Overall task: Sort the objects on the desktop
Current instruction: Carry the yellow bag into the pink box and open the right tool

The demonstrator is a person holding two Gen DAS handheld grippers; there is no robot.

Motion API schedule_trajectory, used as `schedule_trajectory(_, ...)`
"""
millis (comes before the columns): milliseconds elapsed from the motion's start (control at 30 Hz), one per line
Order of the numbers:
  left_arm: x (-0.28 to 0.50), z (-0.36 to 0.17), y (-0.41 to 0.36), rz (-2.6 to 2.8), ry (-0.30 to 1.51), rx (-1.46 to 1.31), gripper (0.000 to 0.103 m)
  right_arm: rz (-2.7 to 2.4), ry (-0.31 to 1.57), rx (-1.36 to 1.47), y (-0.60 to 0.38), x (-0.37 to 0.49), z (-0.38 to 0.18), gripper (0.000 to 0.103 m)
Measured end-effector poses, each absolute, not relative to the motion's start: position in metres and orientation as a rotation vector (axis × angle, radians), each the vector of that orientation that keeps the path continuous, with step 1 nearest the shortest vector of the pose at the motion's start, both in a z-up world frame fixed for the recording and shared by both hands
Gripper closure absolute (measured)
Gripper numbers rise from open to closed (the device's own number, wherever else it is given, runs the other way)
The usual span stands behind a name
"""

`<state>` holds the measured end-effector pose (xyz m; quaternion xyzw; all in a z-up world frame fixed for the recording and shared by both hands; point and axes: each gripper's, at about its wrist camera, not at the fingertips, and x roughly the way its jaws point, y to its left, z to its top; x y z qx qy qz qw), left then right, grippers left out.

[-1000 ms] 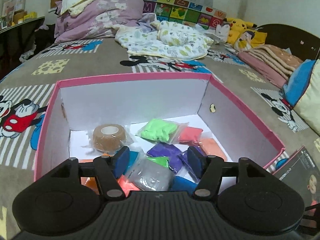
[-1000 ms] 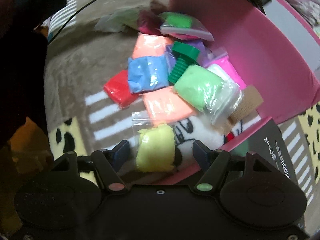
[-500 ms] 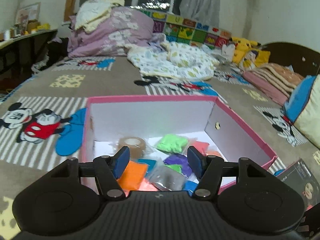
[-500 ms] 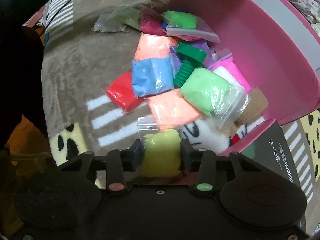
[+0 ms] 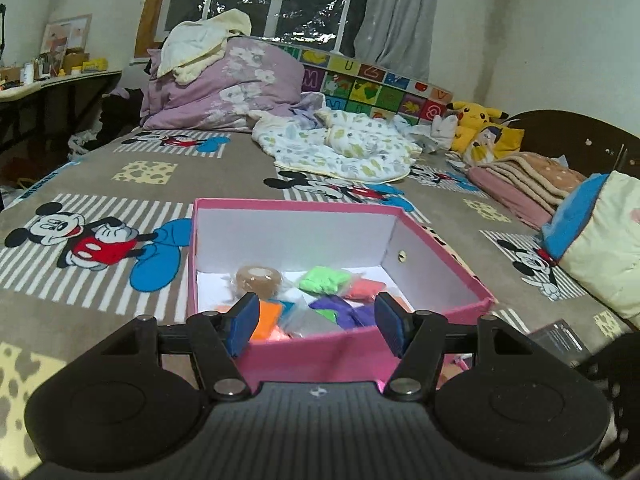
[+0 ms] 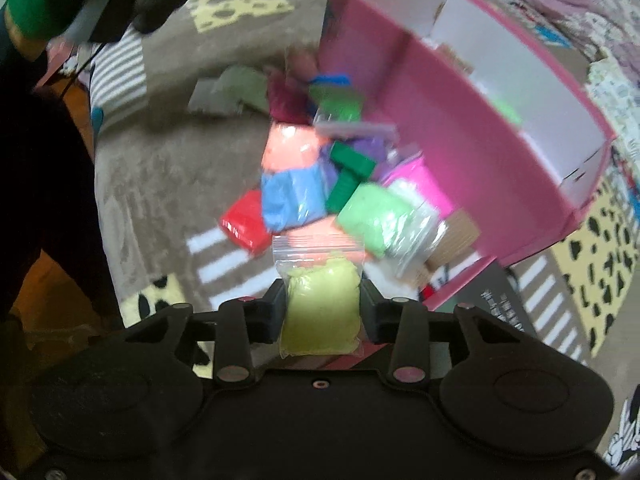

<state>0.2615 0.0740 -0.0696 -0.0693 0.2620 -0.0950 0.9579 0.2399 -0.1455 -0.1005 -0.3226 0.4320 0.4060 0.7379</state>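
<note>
One pink box (image 5: 440,246), one yellow bag (image 6: 320,312) clamped between the right gripper (image 6: 322,314) pads, jaws just closed; left gripper (image 5: 316,326) apart, empty.

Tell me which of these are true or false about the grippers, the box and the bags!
1. The right gripper holds a yellow bag. True.
2. The left gripper holds the tape roll. False: it is open and holds nothing; the roll lies in the pink box.
3. The box is blue. False: it is pink outside, white inside.
4. A red bag lies outside the box. True.
5. A green bag lies inside the box. True.
</note>
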Motion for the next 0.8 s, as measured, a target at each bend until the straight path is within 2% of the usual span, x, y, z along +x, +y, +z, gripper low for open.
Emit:
schedule_trajectory(467, 0.167, -0.098, 0.042, -0.098, 0.545, -0.061, 0.041, 0.760, 0.718, -0.597, -0.133, 0.252, -0.024, 0.065)
schedule_trajectory(800, 0.154, -0.110, 0.060, -0.083, 0.501, -0.091, 0.040, 0.605, 0.641, -0.503, -0.119, 0.292, -0.017, 0.065)
